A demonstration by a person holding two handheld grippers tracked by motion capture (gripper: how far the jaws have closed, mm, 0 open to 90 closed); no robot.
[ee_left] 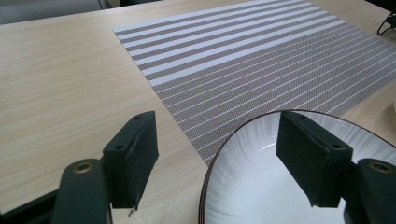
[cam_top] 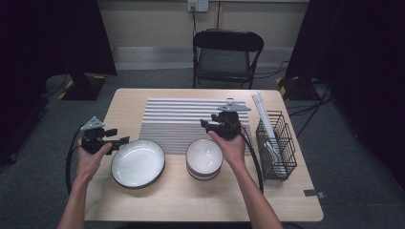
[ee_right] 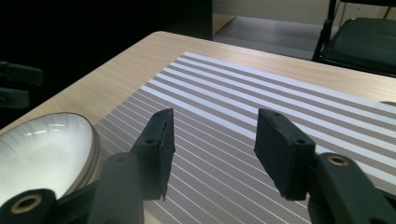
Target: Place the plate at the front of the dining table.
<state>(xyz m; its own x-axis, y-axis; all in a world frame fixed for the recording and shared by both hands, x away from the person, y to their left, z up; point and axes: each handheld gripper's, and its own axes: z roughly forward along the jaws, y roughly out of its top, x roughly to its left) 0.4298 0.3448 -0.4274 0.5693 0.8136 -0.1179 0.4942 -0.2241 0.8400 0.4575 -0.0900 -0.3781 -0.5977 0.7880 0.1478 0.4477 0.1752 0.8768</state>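
- Plate (cam_top: 138,163), wide and white with a dark rim, lies on the bare wood at about 7 o'clock of the table (cam_top: 143,205), its far edge just touching the near edge of the striped placemat (cam_top: 191,119); my guess is it waits there to be lifted onto the mat.
- Left gripper (cam_top: 120,141) sits at the plate's 9 o'clock rim. In the left gripper view its jaws stand moderately wide, one outside the rim over the wood and one over the plate's inside (ee_left: 261,186), so the rim lies between them, but the pads do not press on it: nothing is gripped yet.
- Stacked bowls (cam_top: 204,159) stand at 3 o'clock of the plate, on the mat's near edge, likely kept nested for taking one at a time.
- Right gripper (cam_top: 206,125) hovers above the mat at 12 o'clock of the bowls, jaws parted and holding nothing; the right gripper view shows bare stripes between them.
- Wire basket (cam_top: 276,143) at the table's 3 o'clock holds white utensils upright, handy for a place setting.
- Folding chair (cam_top: 227,57) stands beyond the table at 12 o'clock.
- Writing, brands or labels: none that can be read.
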